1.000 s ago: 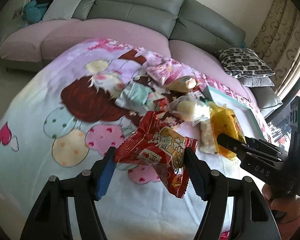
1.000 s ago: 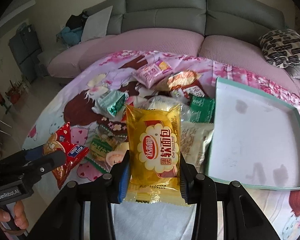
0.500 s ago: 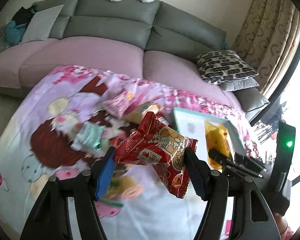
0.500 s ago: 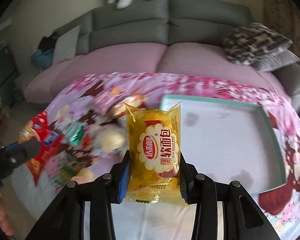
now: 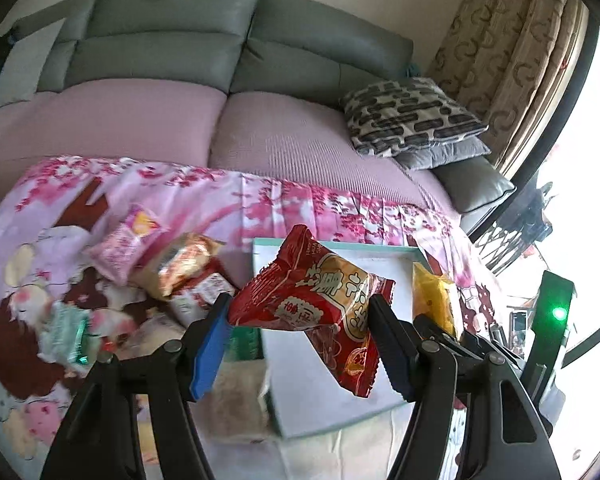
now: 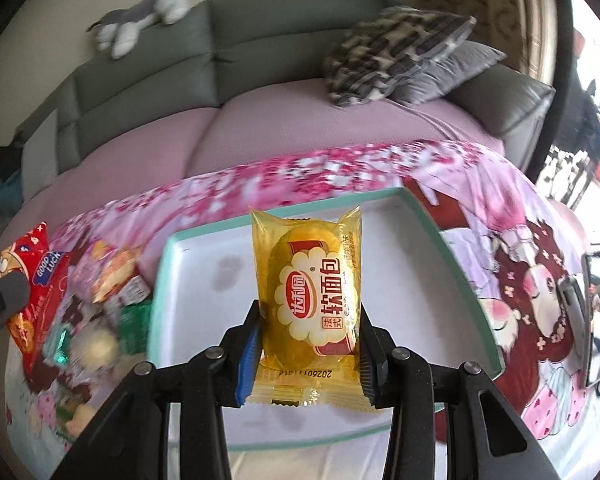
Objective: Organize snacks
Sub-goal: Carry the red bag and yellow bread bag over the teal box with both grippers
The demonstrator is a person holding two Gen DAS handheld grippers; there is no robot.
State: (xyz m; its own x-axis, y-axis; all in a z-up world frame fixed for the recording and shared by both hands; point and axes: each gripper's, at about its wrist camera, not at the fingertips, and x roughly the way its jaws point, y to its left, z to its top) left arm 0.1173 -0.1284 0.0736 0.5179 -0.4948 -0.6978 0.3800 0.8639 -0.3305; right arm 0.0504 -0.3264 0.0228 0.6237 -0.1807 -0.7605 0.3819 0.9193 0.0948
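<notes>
We see our left gripper (image 5: 300,332) as two black, ribbed plastic arms with silver pivot screws at the joints, each finger faced with a blue serrated pad. Our right gripper (image 6: 306,344) has the same black arms, silver screws and blue pads; seen from the left camera, its dark body carries a lit green lamp.

I see a surface covered by a pink cartoon-print cloth (image 6: 480,200). A teal-rimmed white tray (image 6: 452,264) lies flat on it. I see loose snack packets (image 5: 156,264) piled just left of the tray.
</notes>
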